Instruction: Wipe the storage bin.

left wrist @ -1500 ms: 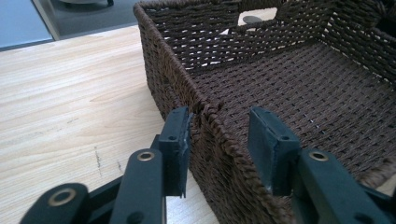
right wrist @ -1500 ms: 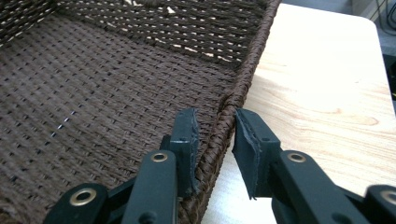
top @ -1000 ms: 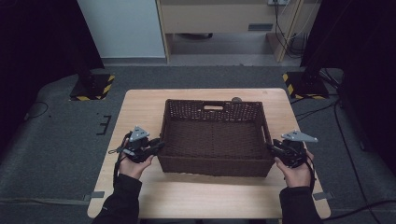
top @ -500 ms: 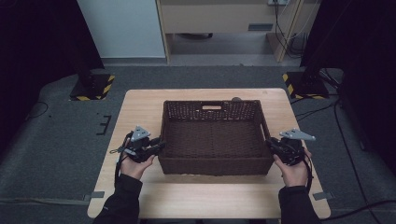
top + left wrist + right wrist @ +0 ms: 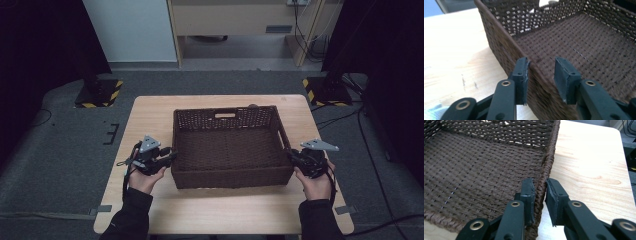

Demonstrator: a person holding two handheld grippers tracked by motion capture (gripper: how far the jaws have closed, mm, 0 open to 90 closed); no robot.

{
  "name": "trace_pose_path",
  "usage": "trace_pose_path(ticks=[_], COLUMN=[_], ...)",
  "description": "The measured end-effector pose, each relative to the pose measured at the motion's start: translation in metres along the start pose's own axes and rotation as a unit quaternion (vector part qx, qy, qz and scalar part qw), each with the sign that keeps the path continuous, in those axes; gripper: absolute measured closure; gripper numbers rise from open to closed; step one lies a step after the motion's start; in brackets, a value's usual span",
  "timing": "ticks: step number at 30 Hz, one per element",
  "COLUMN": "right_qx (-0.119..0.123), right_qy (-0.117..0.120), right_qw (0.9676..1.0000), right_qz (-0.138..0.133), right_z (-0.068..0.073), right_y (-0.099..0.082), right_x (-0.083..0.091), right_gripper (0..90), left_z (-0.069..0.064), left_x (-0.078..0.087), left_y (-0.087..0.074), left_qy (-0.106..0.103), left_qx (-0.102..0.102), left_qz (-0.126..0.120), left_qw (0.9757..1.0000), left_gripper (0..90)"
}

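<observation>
A dark brown woven basket (image 5: 232, 177) stands empty in the middle of the wooden table (image 5: 150, 115). My left gripper (image 5: 171, 156) is at its left wall. In the left gripper view the left gripper (image 5: 540, 72) straddles that wall of the basket (image 5: 579, 37). Its jaws have just been opening: the outer pad touches the weave and the inner pad stands clear. My right gripper (image 5: 290, 155) is at the right wall. In the right gripper view the right gripper (image 5: 539, 192) has just been closing and is shut on the rim of the basket (image 5: 486, 165).
A small grey round thing (image 5: 253, 105) peeks out behind the basket's far wall. Bare tabletop runs along both sides of the basket and in front of it. Stands with yellow-black striped bases (image 5: 97, 95) sit on the floor beyond the table's far corners.
</observation>
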State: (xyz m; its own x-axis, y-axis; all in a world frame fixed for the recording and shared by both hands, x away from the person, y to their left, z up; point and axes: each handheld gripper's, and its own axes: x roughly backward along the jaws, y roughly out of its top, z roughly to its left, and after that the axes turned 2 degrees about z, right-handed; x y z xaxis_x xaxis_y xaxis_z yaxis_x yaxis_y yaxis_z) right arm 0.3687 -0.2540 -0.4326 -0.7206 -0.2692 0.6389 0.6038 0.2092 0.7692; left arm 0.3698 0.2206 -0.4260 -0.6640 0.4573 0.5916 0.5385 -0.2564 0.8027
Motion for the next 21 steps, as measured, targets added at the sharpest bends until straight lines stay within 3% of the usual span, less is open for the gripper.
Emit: trace_pose_path(ticks=[3, 6, 9, 16, 21], right_qx=[-0.005, -0.003, -0.004, 0.000, -0.001], right_qy=[-0.003, -0.010, -0.012, 0.005, -0.001], right_qw=[1.0000, 0.9999, 0.9998, 0.9998, 1.0000], right_qz=[-0.005, -0.009, -0.014, -0.017, -0.005], right_z=[-0.002, -0.002, -0.001, 0.003, 0.001], right_y=[0.002, 0.003, 0.003, 0.002, 0.000], right_x=[-0.004, -0.007, -0.005, 0.006, 0.004], right_gripper=[77.5, 77.5, 73.3, 61.4, 64.6], left_z=[0.001, 0.003, 0.003, -0.002, -0.009], left_x=[-0.003, -0.011, -0.017, -0.012, -0.008], left_y=[0.002, 0.002, 0.000, -0.003, -0.005], left_qy=[0.008, 0.014, 0.002, 0.005, 0.010], left_qx=[-0.001, -0.006, -0.006, 0.002, 0.000], left_qz=[-0.006, 0.004, 0.013, 0.011, 0.014], left_qw=[0.9999, 0.9999, 0.9999, 0.9999, 0.9999], left_gripper=[59.0, 57.8, 60.7, 65.9, 65.3])
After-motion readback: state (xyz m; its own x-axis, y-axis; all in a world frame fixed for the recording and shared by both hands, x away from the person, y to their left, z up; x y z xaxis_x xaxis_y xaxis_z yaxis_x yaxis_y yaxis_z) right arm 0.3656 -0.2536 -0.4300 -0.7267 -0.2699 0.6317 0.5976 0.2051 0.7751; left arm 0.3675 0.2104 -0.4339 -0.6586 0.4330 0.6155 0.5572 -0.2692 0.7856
